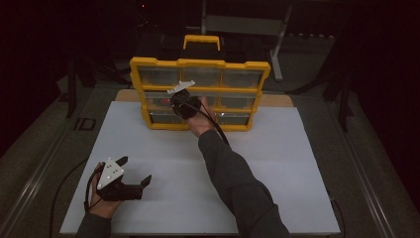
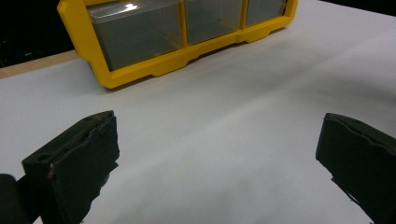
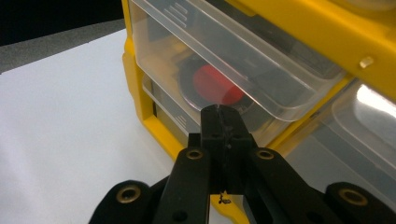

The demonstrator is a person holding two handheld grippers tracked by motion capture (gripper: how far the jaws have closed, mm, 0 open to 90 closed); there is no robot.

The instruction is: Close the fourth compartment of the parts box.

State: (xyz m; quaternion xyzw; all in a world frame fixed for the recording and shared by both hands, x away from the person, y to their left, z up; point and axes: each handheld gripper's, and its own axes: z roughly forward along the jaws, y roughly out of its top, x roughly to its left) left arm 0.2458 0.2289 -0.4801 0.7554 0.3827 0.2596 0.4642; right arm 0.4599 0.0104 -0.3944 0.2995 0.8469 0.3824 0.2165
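Note:
A yellow drawer organizer (image 1: 199, 63) with clear drawers stands upright at the far side of the white board (image 1: 287, 163). My right gripper (image 1: 173, 102) is at the left drawer of its middle row, reaching forward with the arm stretched out. In the right gripper view the jaws (image 3: 222, 112) are shut together, and their tips meet the front lip of the clear drawer (image 3: 219, 51). I cannot tell whether they pinch the lip. A red round thing (image 3: 215, 86) lies inside that drawer. My left gripper (image 1: 134, 169) rests open at the board's near left, holding nothing (image 2: 219, 154).
The organizer's yellow frame (image 2: 154, 70) has a black-and-yellow carry handle (image 1: 201, 41) on top. A wooden table edge (image 1: 277, 100) shows behind the board. A grey metal stand (image 1: 277, 47) is farther back in the dark. White board surface stretches between the grippers.

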